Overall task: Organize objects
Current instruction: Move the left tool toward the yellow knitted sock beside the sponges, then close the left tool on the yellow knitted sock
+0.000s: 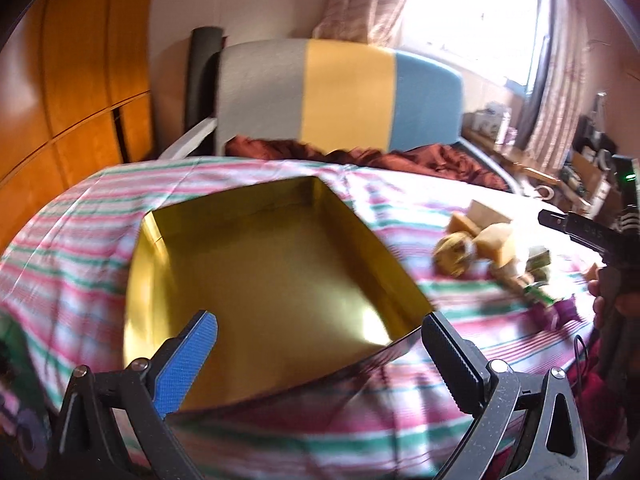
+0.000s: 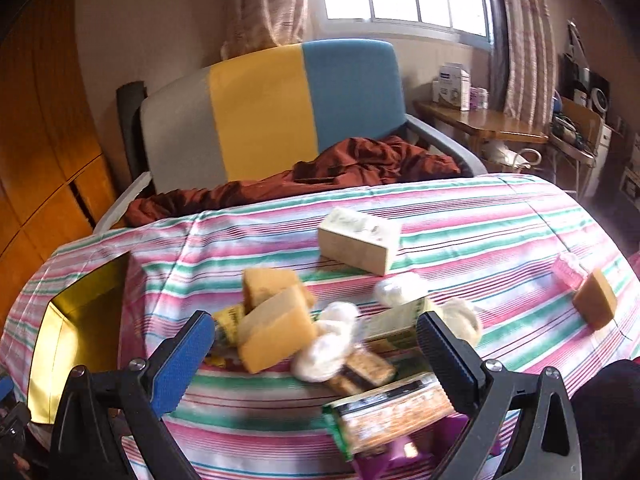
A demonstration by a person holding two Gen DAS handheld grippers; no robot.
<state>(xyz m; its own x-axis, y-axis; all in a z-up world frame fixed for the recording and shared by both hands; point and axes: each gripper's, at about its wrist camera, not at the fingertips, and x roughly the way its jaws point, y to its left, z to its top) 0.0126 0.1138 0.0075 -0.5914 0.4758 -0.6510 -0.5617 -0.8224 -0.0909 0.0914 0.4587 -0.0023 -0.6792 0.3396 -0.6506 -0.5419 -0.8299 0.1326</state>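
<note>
Gaping wide & empty: left gripper point(image 1: 320, 334) fingers over gold box point(image 1: 256, 264), right gripper point(image 2: 316, 336) fingers over sponges point(image 2: 276, 334)

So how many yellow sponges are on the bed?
3: two stacked in the pile, front sponge and back sponge, one sponge alone at the right. Others may hide under the pile.

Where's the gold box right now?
The gold box sits open on the striped cloth, straight ahead of the left gripper, left of the pile of sponges.
</note>
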